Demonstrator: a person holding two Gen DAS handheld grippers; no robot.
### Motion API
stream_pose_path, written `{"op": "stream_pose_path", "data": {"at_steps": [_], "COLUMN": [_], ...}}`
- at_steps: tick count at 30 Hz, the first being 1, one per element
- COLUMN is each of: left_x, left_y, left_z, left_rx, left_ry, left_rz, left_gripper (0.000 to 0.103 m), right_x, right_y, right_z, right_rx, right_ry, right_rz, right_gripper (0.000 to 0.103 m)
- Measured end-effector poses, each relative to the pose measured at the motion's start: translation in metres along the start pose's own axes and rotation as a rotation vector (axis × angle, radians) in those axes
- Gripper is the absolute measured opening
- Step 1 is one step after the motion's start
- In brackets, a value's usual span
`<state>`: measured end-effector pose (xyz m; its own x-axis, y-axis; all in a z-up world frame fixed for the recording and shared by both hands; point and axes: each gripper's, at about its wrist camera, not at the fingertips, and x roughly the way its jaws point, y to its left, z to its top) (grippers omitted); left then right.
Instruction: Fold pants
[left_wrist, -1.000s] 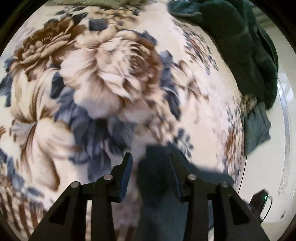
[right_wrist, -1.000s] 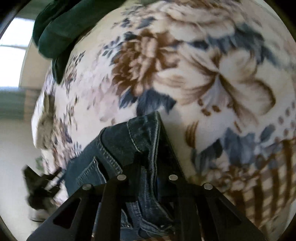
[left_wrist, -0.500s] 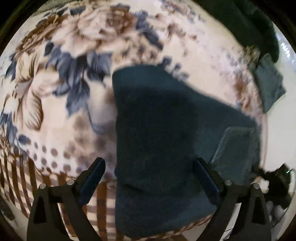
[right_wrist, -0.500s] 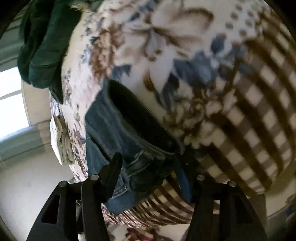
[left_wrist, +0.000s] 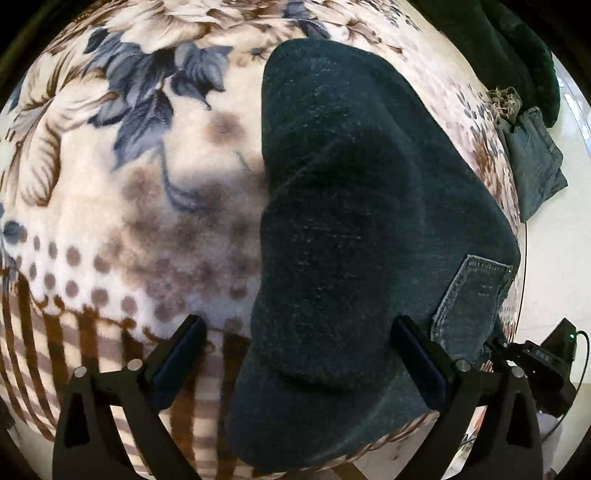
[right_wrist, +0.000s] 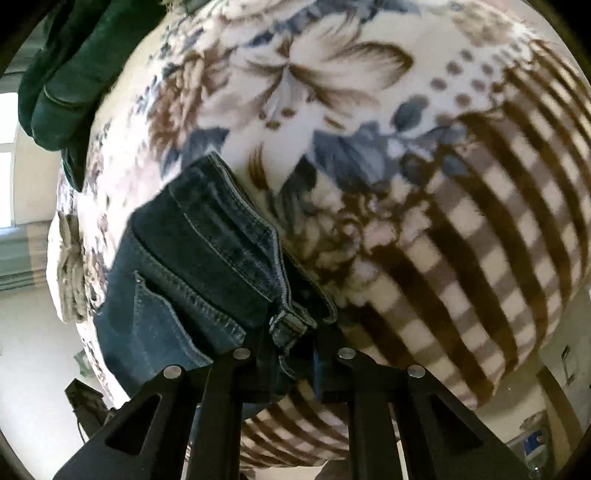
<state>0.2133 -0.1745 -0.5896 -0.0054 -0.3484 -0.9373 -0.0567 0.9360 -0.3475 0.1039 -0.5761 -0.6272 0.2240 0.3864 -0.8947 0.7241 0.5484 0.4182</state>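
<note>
Here the jeans (left_wrist: 354, 229) lie on the floral blanket (left_wrist: 122, 206), near its striped border. They make one dark band of denim, doubled over. In the left view the long axis of this band runs away from the left gripper (left_wrist: 299, 354), up the picture, and its near end lies just ahead of and between the fingers.

The left gripper stands wide open; its jaws have just been opening. The denim is between them, but the pads do not press on it, so this hand holds nothing. The right gripper (right_wrist: 291, 354) has just been closing, and its jaws are now nearly shut on the belt-loop edge of the waistband (right_wrist: 258, 280), at the corner of the jeans nearest the border.

From the right gripper the band leads up and to the left. I judge that the next fold goes along this long axis, and that the right hand is better placed to carry it because it already has cloth.

The jeans look dark blue, with pale stitching and a back pocket (left_wrist: 472, 295) facing up beside the waistband. The upper layer looks smooth, with one soft hollow in the middle.
</note>
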Motion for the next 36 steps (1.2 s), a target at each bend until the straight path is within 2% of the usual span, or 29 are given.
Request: {"op": "stream_pose_path", "data": {"at_steps": [2,4,5,6,7,9,12,15,19,22,24,28,29,32,33,34,35,36], "left_x": [-0.002,-0.005,-0.007,-0.008,-0.009,-0.006,0.013,0.025,0.022,0.025,0.028,0.025,0.022,0.011,0.007,0.006,0.001,-0.001], "left_y": [0.003,0.008,0.010,0.011,0.011,0.012,0.012,0.015,0.024,0.035,0.042,0.051,0.048,0.042,0.044,0.045,0.050,0.054], "left_z": [0.002,0.005,0.008,0.011,0.015,0.022,0.031,0.037,0.039,0.039,0.042,0.042,0.041,0.034,0.032,0.031,0.028,0.027], "left_rx": [-0.029,-0.058,-0.073,-0.078,-0.072,-0.056,-0.052,-0.042,-0.049,-0.086,-0.112,-0.146,-0.141,-0.110,-0.119,-0.128,-0.140,-0.154], "left_ry": [0.004,0.007,-0.003,-0.015,-0.035,-0.058,-0.022,0.001,0.014,0.023,0.036,0.044,0.027,-0.013,-0.026,-0.032,-0.039,-0.043], "left_rz": [-0.024,-0.098,-0.151,-0.187,-0.214,-0.229,-0.248,-0.256,-0.315,-0.373,-0.416,-0.505,-0.556,-0.578,-0.578,-0.577,-0.574,-0.571], "left_gripper": [0.103,0.103,0.103,0.103,0.103,0.103,0.103,0.103,0.103,0.103,0.103,0.103,0.103,0.101,0.093,0.081,0.075,0.061], "right_x": [0.001,-0.004,-0.009,-0.014,-0.019,-0.019,0.009,0.052,0.069,0.074,0.083,0.090,0.087,0.082,0.080,0.077,0.073,0.069], "right_y": [-0.001,-0.004,-0.007,-0.011,-0.015,-0.023,-0.027,-0.022,-0.006,0.005,0.010,0.011,0.015,0.020,0.022,0.023,0.027,0.031], "right_z": [0.004,0.006,0.005,0.002,-0.002,-0.008,-0.015,-0.015,-0.012,-0.012,-0.009,-0.004,-0.005,-0.009,-0.011,-0.011,-0.012,-0.014], "right_rx": [0.008,0.022,0.032,0.042,0.054,0.072,0.097,0.097,0.111,0.087,0.035,0.060,0.052,0.065,0.076,0.084,0.085,0.081], "right_ry": [0.022,0.037,0.035,0.017,-0.008,-0.017,0.056,0.125,0.083,0.064,0.068,0.076,0.069,0.042,0.030,0.019,0.009,-0.003], "right_rz": [0.033,0.107,0.144,0.163,0.183,0.249,0.355,0.423,0.493,0.585,0.547,0.530,0.519,0.509,0.511,0.512,0.506,0.500], "right_gripper": [0.026,0.042,0.059,0.071,0.073,0.074,0.074,0.074,0.078,0.078,0.078,0.078,0.073,0.057,0.052,0.050,0.047,0.046]}}
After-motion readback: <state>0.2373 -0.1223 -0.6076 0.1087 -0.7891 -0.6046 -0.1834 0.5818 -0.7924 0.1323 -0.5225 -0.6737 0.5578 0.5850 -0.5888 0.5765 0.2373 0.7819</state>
